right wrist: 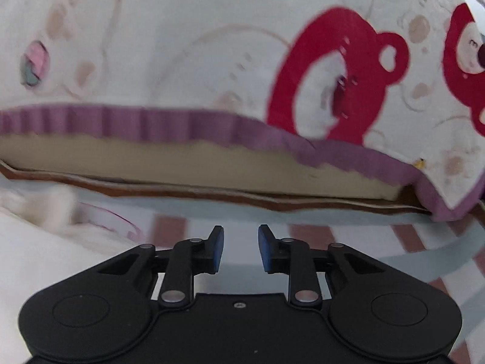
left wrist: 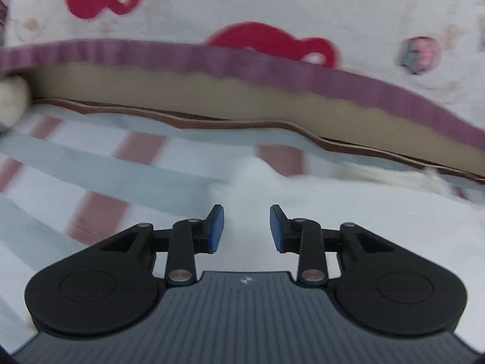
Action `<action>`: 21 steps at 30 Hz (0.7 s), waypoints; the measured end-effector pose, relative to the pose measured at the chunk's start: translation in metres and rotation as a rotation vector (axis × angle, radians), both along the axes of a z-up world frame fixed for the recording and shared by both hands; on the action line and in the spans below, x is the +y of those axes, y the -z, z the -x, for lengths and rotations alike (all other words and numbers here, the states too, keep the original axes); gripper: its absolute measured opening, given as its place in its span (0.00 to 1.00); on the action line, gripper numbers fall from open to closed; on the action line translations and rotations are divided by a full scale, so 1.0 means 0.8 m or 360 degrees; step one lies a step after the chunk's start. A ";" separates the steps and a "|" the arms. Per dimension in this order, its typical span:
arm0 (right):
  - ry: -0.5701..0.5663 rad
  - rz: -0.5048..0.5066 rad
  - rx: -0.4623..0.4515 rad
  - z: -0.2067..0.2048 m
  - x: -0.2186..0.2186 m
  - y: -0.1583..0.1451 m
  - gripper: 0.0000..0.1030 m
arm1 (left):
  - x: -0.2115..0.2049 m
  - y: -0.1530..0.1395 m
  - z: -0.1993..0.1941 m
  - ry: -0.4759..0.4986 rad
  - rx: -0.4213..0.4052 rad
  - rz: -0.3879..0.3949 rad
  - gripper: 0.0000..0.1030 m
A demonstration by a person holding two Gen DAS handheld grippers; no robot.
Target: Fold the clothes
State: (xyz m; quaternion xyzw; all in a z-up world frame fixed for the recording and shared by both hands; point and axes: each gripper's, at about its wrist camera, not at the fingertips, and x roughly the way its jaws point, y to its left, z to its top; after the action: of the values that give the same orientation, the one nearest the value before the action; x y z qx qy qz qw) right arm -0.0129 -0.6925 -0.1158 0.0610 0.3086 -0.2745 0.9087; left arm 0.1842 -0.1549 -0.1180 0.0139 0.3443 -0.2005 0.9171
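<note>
A white garment (left wrist: 333,209) lies on the checked sheet (left wrist: 91,163), spreading to the right in the left wrist view, with a raised fold in front of my left gripper (left wrist: 247,227). That gripper is open and empty, just above the cloth's left edge. In the right wrist view the same white garment (right wrist: 39,242) lies at the lower left with a pink-trimmed edge. My right gripper (right wrist: 241,248) is open and empty over the checked sheet (right wrist: 363,251), to the right of the garment.
A mattress edge (left wrist: 212,103) with tan foam and a purple frill runs across behind, also shown in the right wrist view (right wrist: 182,163). A white cover with red bear prints (right wrist: 333,69) drapes over it. The frames are motion-blurred.
</note>
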 end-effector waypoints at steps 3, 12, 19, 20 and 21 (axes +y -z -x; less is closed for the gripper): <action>0.0015 -0.0293 -0.0111 0.041 -0.009 0.003 0.36 | -0.003 0.006 0.043 0.0167 -0.0066 -0.0123 0.42; 0.0121 -0.0804 -0.0237 0.199 0.040 0.020 0.44 | 0.013 0.025 0.128 0.0073 -0.0058 -0.0563 0.46; 0.0272 -0.1213 -0.0326 0.261 0.072 0.033 0.49 | 0.064 0.014 0.172 -0.0245 0.0224 -0.0124 0.46; 0.0282 -0.1271 -0.0351 0.263 0.077 0.034 0.53 | 0.079 0.017 0.173 -0.0302 0.0323 0.0017 0.46; 0.0282 -0.1332 -0.0371 0.264 0.083 0.038 0.54 | 0.098 0.021 0.173 -0.0365 0.0441 0.0178 0.46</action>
State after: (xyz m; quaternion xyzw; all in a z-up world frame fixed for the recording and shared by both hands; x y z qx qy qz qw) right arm -0.2243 -0.6265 -0.1460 0.4804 0.2821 -0.1941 0.8074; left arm 0.0458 -0.0768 -0.1349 -0.1043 0.4548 -0.1136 0.8771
